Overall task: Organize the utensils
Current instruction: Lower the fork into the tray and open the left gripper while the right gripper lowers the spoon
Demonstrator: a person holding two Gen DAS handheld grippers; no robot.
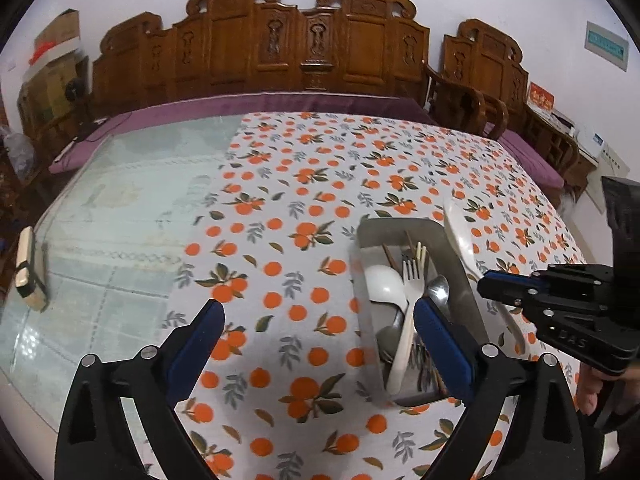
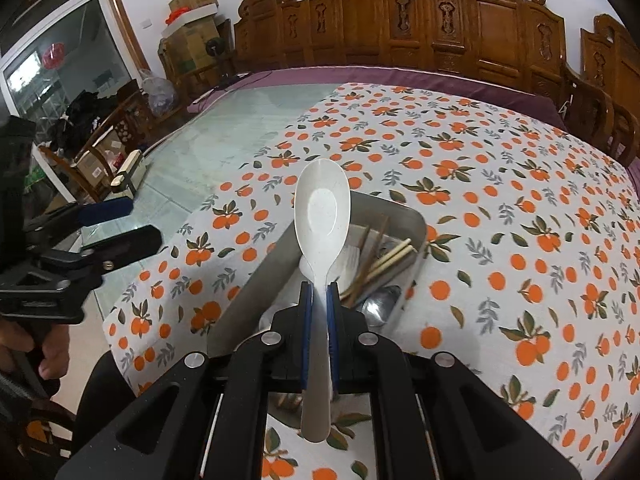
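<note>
Right gripper [image 2: 319, 294] pinched on handle of white rice paddle [image 2: 322, 208], paddle head raised over metal tray [image 2: 396, 210]. Left gripper [image 1: 318, 332] spread wide, nothing between blue pads, hovering over orange-print tablecloth [image 1: 280, 184] at tray's near left edge. In tray: white plastic spoon [image 1: 382, 282], white fork [image 1: 412, 276], steel spoon [image 1: 438, 286], wooden chopsticks [image 2: 394, 254], piled loosely and overlapping

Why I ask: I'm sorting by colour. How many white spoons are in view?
2. One white spoon is clamped in the right gripper near the tray; a second white spoon lies inside it. More may be hidden under other utensils.
</note>
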